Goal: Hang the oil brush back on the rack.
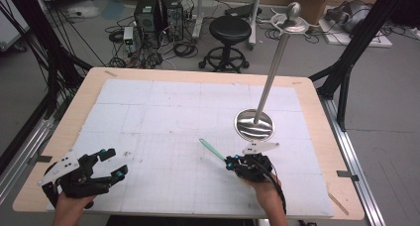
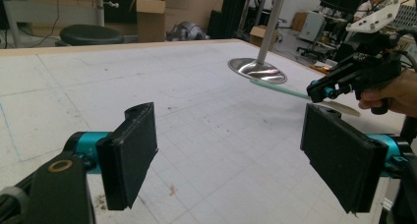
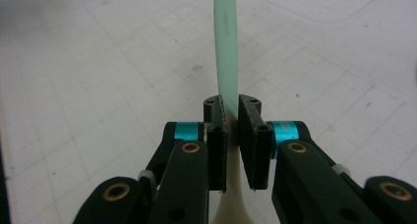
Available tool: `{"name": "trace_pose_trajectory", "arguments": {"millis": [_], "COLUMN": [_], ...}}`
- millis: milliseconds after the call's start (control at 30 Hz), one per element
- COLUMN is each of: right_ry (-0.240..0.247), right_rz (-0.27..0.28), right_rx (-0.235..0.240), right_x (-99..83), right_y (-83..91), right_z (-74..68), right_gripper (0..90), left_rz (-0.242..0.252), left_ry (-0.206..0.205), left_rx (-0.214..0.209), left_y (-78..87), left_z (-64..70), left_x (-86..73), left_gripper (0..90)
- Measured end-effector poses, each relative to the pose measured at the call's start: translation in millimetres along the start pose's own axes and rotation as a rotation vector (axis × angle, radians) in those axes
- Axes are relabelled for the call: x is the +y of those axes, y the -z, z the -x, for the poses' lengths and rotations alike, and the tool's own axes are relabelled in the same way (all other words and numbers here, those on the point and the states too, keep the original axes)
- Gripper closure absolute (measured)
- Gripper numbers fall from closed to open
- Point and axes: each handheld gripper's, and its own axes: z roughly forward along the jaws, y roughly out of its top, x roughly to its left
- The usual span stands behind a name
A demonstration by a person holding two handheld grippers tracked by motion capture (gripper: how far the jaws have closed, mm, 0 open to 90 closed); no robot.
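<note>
My right gripper (image 1: 229,161) is shut on a spoon (image 1: 210,147) with a pale green handle, held just above the white mat right of centre. The handle points up and to the left, away from the person. In the right gripper view the jaws (image 3: 232,130) clamp the spoon's neck, the green handle (image 3: 226,42) runs forward, and the cream bowl end (image 3: 233,204) sits behind the pads. My left gripper (image 1: 113,163) hovers at the front left with its jaws wide apart and nothing between them (image 2: 236,155). Its view also takes in the right gripper (image 2: 351,76) and the spoon (image 2: 280,89).
A metal stand with a round shiny base (image 1: 253,125) and a tall leaning pole stands right of centre, just beyond the spoon (image 2: 258,69). The white gridded mat (image 1: 163,117) covers the wooden table (image 1: 89,87). A black stool (image 1: 230,30) and computer towers (image 1: 158,13) stand on the floor behind.
</note>
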Motion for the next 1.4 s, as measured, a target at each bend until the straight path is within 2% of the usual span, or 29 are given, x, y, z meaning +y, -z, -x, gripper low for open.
{"name": "trace_pose_trajectory", "arguments": {"millis": [133,267,300,333,400,433,467,500,600,700,733,767,800,833,933,1000,1033,1100,1133,1167,1200,1233,1300,1367,1400], "right_ry": [-0.006,-0.003,0.007,0.012,0.014,0.021,0.021,0.038,0.064,0.086,0.090,0.090,0.092,0.094,0.101,0.105,0.108,0.113,0.124,0.124,0.122,0.122,0.120,0.110,0.110], "right_rz": [0.031,0.069,0.091,0.103,0.113,0.135,0.135,0.163,0.192,0.219,0.228,0.228,0.246,0.253,0.277,0.291,0.299,0.306,0.314,0.314,0.314,0.325,0.330,0.342,0.342], "right_rx": [0.024,0.061,0.089,0.100,0.116,0.146,0.146,0.184,0.228,0.282,0.298,0.298,0.332,0.351,0.398,0.411,0.440,0.446,0.467,0.467,0.471,0.498,0.508,0.535,0.535], "right_x": [1.9,5.4,8.1,9.6,11.1,14.2,14.2,18.0,22.9,27.1,28.3,28.3,30.2,31.0,33.5,34.5,36.7,37.5,39.4,39.4,39.9,41.0,41.3,41.9,41.9], "right_y": [2.6,4.4,4.6,4.5,4.5,4.4,4.4,5.1,6.6,7.4,7.3,7.3,6.5,6.2,5.4,4.8,4.9,4.3,3.2,3.2,2.9,1.5,1.2,0.9,0.9], "right_z": [-2.4,-6.3,-9.2,-10.8,-12.6,-16.1,-16.1,-20.9,-28.0,-35.4,-37.5,-37.5,-40.6,-42.0,-46.2,-47.9,-51.7,-53.0,-56.4,-56.4,-57.7,-59.9,-60.4,-61.0,-61.0], "right_gripper": [83.0,82.9,82.9,82.9,82.9,82.9,82.9,82.8,82.8,82.8,82.8,82.8,82.8,82.8,82.8,82.8,82.8,82.8,82.8,82.8,82.8,82.8,82.7,82.7,82.7], "left_rz": [0.004,-0.013,-0.015,-0.015,-0.016,-0.018,-0.012,-0.005,-0.010,-0.004,-0.004,0.000,0.003,0.007,0.009,0.011,0.015,0.016,0.019,0.019,0.018,0.016,0.018,0.036,0.036], "left_ry": [0.005,-0.003,0.002,0.002,0.012,0.004,-0.010,-0.015,-0.020,0.000,0.000,0.010,0.018,0.024,0.032,0.032,0.036,0.041,0.044,0.044,0.046,0.046,0.049,0.058,0.058], "left_rx": [-0.014,-0.044,-0.072,-0.072,-0.112,-0.131,-0.149,-0.174,-0.196,-0.253,-0.253,-0.274,-0.293,-0.337,-0.385,-0.401,-0.434,-0.447,-0.471,-0.471,-0.489,-0.501,-0.526,-0.555,-0.555], "left_y": [-1.9,-6.5,-9.4,-9.4,-13.0,-15.2,-17.7,-22.7,-29.5,-41.5,-41.5,-43.9,-46.2,-50.2,-56.0,-58.1,-62.7,-65.2,-70.6,-70.6,-74.1,-76.7,-80.6,-85.8,-85.8], "left_z": [0.6,2.7,4.6,4.6,7.2,8.7,10.6,14.1,17.6,20.1,20.1,21.1,22.3,25.2,30.7,32.6,37.1,39.5,43.2,43.2,45.6,47.6,51.2,54.3,54.3], "left_x": [0.8,0.8,2.0,2.0,5.5,7.9,10.2,14.3,18.9,26.2,26.2,28.1,30.0,34.3,40.5,42.4,45.8,47.3,49.8,49.8,51.0,51.9,53.3,56.3,56.3], "left_gripper": [22.0,22.0,22.3,22.3,22.9,22.2,22.2,21.5,22.5,25.8,27.2,27.2,30.3,31.1,32.1,32.8,33.2,34.0,34.4,35.3,35.3,38.3,39.9,47.6,50.0]}}
